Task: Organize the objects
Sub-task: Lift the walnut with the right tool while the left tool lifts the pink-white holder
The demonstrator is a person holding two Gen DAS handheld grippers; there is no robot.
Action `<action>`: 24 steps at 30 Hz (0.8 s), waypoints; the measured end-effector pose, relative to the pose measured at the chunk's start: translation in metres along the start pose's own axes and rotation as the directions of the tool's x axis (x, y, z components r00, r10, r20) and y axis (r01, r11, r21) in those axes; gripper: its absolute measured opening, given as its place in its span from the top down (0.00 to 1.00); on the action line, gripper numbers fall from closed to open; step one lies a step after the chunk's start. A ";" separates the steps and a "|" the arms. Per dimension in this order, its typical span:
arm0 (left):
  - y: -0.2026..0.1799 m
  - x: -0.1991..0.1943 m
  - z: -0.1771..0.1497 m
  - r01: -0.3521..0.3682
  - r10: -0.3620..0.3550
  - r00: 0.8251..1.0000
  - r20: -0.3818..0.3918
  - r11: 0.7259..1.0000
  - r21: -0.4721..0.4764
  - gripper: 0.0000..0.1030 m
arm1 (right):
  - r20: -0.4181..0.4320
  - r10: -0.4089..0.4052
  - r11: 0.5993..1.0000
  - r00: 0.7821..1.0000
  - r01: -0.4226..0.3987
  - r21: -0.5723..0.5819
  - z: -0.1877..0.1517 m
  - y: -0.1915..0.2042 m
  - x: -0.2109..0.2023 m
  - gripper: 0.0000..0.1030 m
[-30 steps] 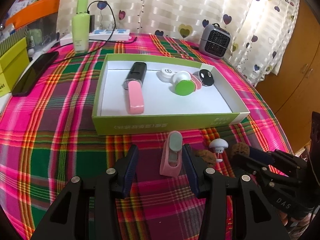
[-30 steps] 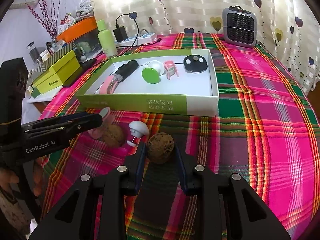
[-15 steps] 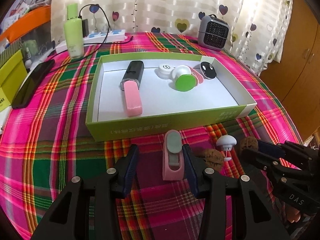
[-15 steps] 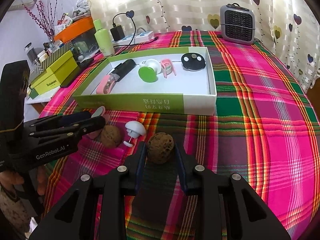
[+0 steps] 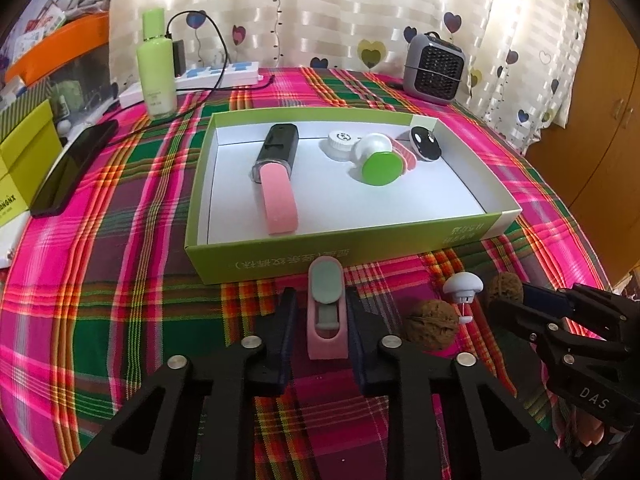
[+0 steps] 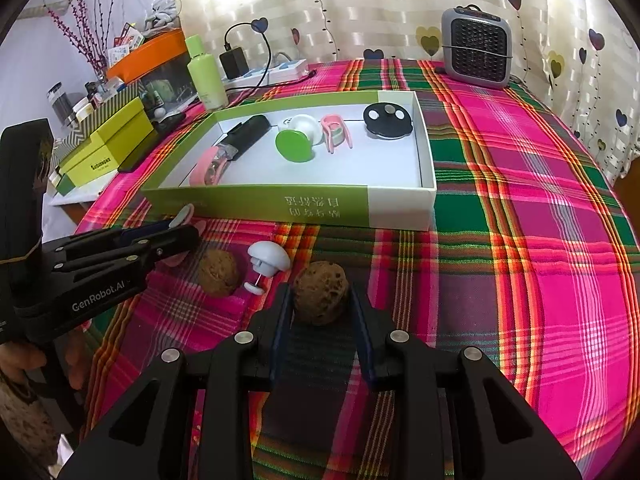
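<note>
On a round table under a pink, green and orange plaid cloth (image 6: 520, 184), the left gripper (image 5: 320, 320) has its two dark blue fingers clamped on a small pink plastic clip with a grey tongue (image 5: 326, 312), which stands on the cloth just in front of the box. To its right, the right gripper (image 6: 320, 304) has its fingers pressed against both sides of a rough brown walnut (image 6: 319, 296) resting on the cloth.

Between the two grippers lie a second brown walnut (image 5: 432, 324) and a small white mushroom-shaped suction toy (image 5: 463, 290), tipped on its side, close together but apart from either grip.

Just beyond stands a shallow lime-green cardboard box with a white inside (image 5: 360, 246), its near wall directly ahead of both grippers. Inside it lie a black and pink bar-shaped item (image 5: 276, 176), a white round cap (image 5: 340, 144), a white knob with a green disc (image 5: 378, 162), a pink clip (image 6: 334, 132) and a black round disc (image 6: 387, 119).

Farther back are a black phone (image 5: 72, 168), a yellow-green carton (image 6: 104, 148), a pale green bottle (image 5: 156, 64), a white power strip (image 5: 216, 76) and a small grey heater (image 6: 476, 46) before a heart-patterned curtain (image 5: 340, 8).
</note>
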State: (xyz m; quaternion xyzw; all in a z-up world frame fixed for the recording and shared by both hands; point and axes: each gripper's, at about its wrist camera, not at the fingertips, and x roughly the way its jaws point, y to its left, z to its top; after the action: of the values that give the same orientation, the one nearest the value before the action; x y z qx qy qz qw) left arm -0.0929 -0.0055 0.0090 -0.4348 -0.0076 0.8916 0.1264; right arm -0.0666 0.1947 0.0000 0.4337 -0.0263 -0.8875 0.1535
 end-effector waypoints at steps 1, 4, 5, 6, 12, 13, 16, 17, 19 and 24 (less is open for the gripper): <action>0.000 0.000 0.000 0.004 -0.004 1.000 0.000 1.000 -0.002 0.84 | 0.000 0.001 1.000 1.000 -0.001 0.000 0.000 0.000 0.000 0.71; -0.001 0.000 -0.001 0.005 -0.005 1.000 0.002 1.000 -0.001 0.84 | 0.003 0.001 1.000 1.000 -0.001 0.004 0.000 0.000 0.000 0.71; -0.001 0.000 -0.001 0.005 -0.005 1.000 0.003 1.000 -0.001 0.84 | 0.004 0.000 1.000 1.000 0.000 0.003 0.000 0.000 0.000 0.71; 0.000 0.000 0.000 0.007 -0.007 1.000 0.003 1.000 -0.005 0.85 | 0.005 0.000 1.000 1.000 0.000 0.002 0.000 0.000 0.000 0.71; 0.000 -0.002 -0.002 0.022 -0.022 1.000 0.001 0.999 -0.027 0.85 | 0.006 0.001 1.000 1.000 -0.001 0.004 0.001 -0.001 0.000 0.71; 0.000 -0.003 -0.003 0.027 -0.027 1.000 0.002 0.999 -0.029 0.85 | 0.008 0.001 1.000 1.000 -0.001 0.004 0.001 -0.001 0.000 0.71; -0.002 -0.004 -0.003 0.034 -0.034 0.999 0.000 0.999 -0.031 0.85 | 0.018 0.009 1.000 1.000 -0.009 -0.001 0.001 0.000 -0.002 0.71; -0.002 -0.004 -0.004 0.036 -0.036 0.999 0.000 0.999 -0.032 0.85 | 0.019 0.009 1.000 1.000 -0.009 -0.002 0.001 0.000 -0.003 0.71; -0.003 -0.005 -0.004 0.040 -0.040 0.999 -0.001 0.999 -0.035 0.85 | 0.018 0.008 1.000 1.000 -0.008 -0.003 0.001 0.000 -0.003 0.71; -0.005 -0.008 -0.005 0.044 -0.043 0.999 0.004 0.998 -0.035 0.85 | 0.027 0.012 1.000 1.000 -0.012 -0.004 0.002 0.000 -0.004 0.71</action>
State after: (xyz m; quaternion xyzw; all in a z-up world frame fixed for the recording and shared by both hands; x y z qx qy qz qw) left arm -0.0829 -0.0035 0.0127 -0.4354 -0.0328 0.8890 0.1381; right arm -0.0659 0.1959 0.0048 0.4211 -0.0291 -0.8925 0.1592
